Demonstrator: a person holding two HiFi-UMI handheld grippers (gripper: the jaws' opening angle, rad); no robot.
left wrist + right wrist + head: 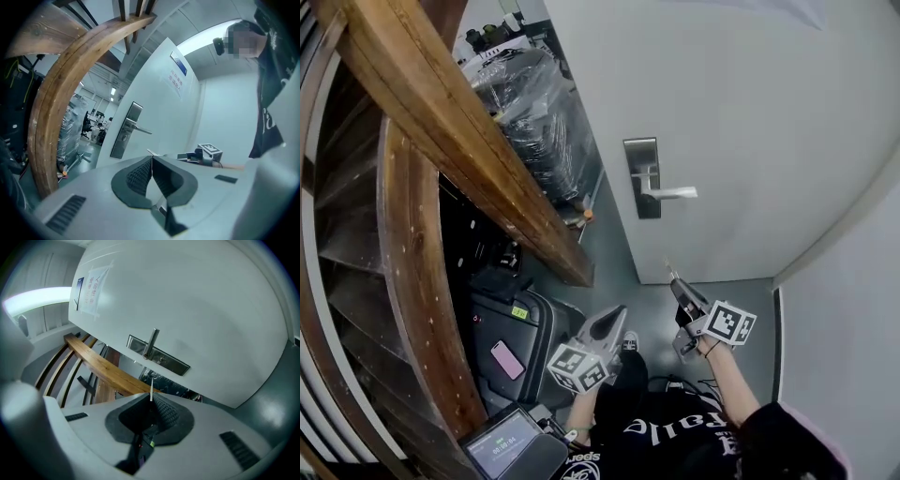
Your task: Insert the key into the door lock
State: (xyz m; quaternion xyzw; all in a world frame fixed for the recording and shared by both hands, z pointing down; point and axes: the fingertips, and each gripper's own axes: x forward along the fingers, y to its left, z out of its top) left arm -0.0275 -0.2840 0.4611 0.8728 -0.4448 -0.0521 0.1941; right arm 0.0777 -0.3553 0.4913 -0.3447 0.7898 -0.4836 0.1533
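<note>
The grey door (741, 122) stands ajar, with a metal lock plate (643, 178) and lever handle (670, 193) on it. My right gripper (673, 279) is below the plate, apart from the door, shut on a thin key (151, 390) whose blade sticks out past the pads toward the lock plate (159, 361) and its keyhole (162, 360). My left gripper (617, 317) hangs lower and to the left, shut with nothing between its pads (140, 174). From the left gripper view the lock plate (125, 131) is far ahead, and the right gripper (202, 153) sits to the right.
A curved wooden stair rail (441, 122) crosses the left side close to the door's edge. Below it is a black case (511, 347) with a pink phone (507, 359) and a screen device (502, 442). Plastic-wrapped goods (530, 103) lie beyond the door gap.
</note>
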